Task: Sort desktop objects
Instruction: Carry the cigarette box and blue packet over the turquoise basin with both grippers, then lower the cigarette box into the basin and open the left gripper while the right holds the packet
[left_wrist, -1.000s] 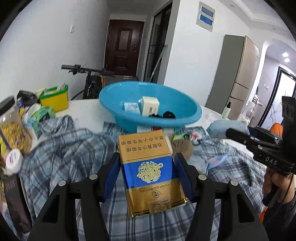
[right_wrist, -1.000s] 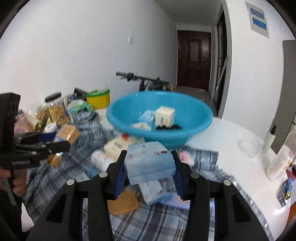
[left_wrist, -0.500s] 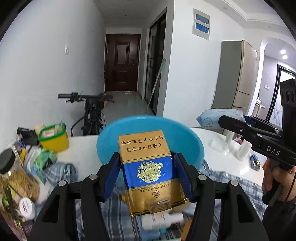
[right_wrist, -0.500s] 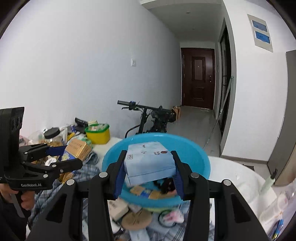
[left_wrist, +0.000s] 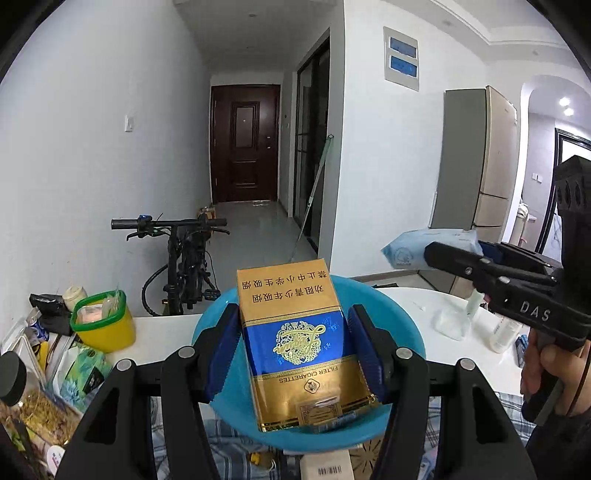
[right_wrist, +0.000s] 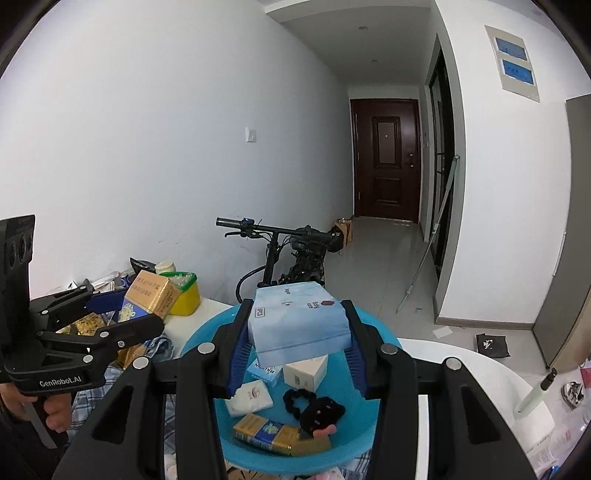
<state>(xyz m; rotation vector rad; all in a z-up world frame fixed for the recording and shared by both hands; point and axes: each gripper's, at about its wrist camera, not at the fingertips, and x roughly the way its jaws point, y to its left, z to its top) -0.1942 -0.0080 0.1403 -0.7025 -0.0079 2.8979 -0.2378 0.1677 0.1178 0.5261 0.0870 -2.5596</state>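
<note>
Both grippers loaded and held over the basin (right_wrist: 384, 448), i.e. sorting looks mid-drop for two items at once. Left gripper (left_wrist: 293, 354) is clamped on a carton (left_wrist: 301, 347) of cigarettes, gold w/ blue band: pads press its long sides, print upside down to the cam, carton tilted w/ far end up. Squeezing the narrow width makes sense; it's a rigid box, so side pressure holds w/o crushing. It hangs above the basin, near rim showing under it in the left view. Right gripper (right_wrist: 295, 347) is closed on a tissue pack (right_wrist: 299, 325), pale blue, soft; pads bite the two ends and the wrap bulges a bit between them, so grip is prob. firm enough but the pack could sag or slip. It sits over the basin's far half. The basin already holds a 2nd cigarette pack (right_wrist: 280, 435), a white box (right_wrist: 306, 373), a small blue pack (right_wrist: 264, 371), a white packet (right_wrist: 249, 397) and a black hair tie (right_wrist: 314, 404), so it reads as the collect-all bin and these two belong there too. Basin stands on a white table (left_wrist: 162, 332), partly on a plaid cloth (right_wrist: 92, 391). Clutter left behind at the table's edge: yellow tub (left_wrist: 103, 325) w/ green rim, jar (left_wrist: 22, 391), snack bags. A bike (right_wrist: 291, 251) stands beyond the table, not part of the job. Next, I'd guess, lower a bit and let go over free spots; carton risks landing on the hair tie or tipping off the rim.
</note>
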